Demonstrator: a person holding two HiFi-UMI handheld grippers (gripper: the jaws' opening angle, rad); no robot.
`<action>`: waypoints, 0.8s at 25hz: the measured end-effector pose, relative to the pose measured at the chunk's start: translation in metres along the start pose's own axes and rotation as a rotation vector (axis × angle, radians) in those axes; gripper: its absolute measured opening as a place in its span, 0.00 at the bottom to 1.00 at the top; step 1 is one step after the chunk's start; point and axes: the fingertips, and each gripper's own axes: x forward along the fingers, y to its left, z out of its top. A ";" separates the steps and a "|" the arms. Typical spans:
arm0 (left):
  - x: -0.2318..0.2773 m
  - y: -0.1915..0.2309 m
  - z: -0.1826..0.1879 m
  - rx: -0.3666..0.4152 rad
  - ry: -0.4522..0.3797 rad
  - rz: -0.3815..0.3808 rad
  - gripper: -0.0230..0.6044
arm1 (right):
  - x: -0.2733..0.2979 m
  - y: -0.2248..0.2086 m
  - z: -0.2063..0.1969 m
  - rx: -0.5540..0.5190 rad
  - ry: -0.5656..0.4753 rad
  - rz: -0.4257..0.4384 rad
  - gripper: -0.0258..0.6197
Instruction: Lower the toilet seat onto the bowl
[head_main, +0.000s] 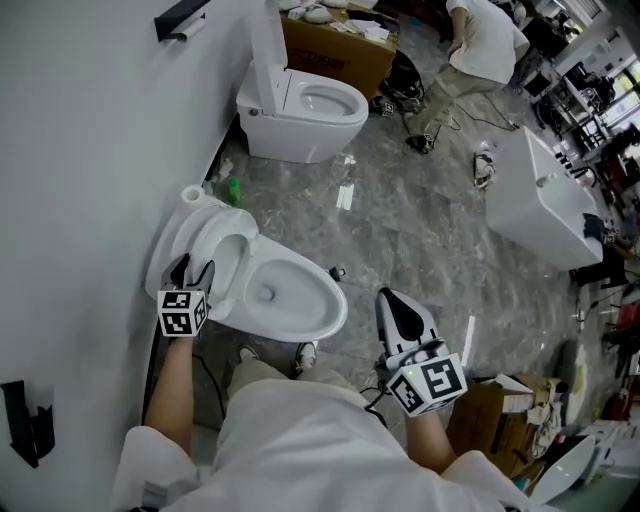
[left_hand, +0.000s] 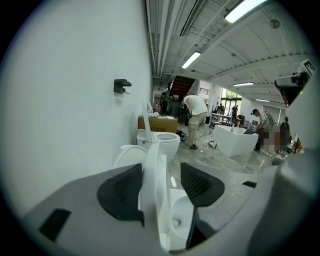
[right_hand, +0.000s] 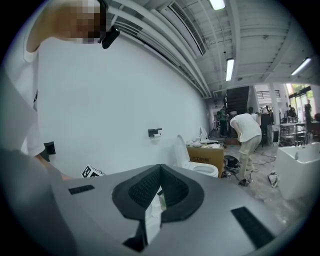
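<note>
Left gripper (left_hand: 162, 172) astride rim of raised toilet seat (left_hand: 151, 200), jaws apart.

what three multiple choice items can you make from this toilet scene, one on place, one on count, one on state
1. What stands between the left gripper's jaws?
A the toilet seat's edge
B a sponge
C nothing

2. How many toilets stand along the wall?
A one
B two
C four

3. How are the right gripper's jaws?
A wide apart
B half open
C shut together

Answers:
1 A, the left gripper view shows the raised seat's rim between the jaws.
2 B, the head view shows a near toilet and a far toilet.
3 C, the right gripper view shows the tips meeting, gripping nothing.
</note>
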 end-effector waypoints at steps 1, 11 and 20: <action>-0.001 -0.002 -0.001 0.007 0.001 0.002 0.40 | -0.002 -0.002 -0.001 0.003 0.000 -0.003 0.04; 0.002 -0.034 0.000 0.048 0.024 0.011 0.19 | -0.025 -0.027 -0.012 0.035 0.011 -0.027 0.04; -0.001 -0.092 -0.006 0.085 0.029 -0.032 0.20 | -0.053 -0.053 -0.028 0.063 0.021 -0.026 0.04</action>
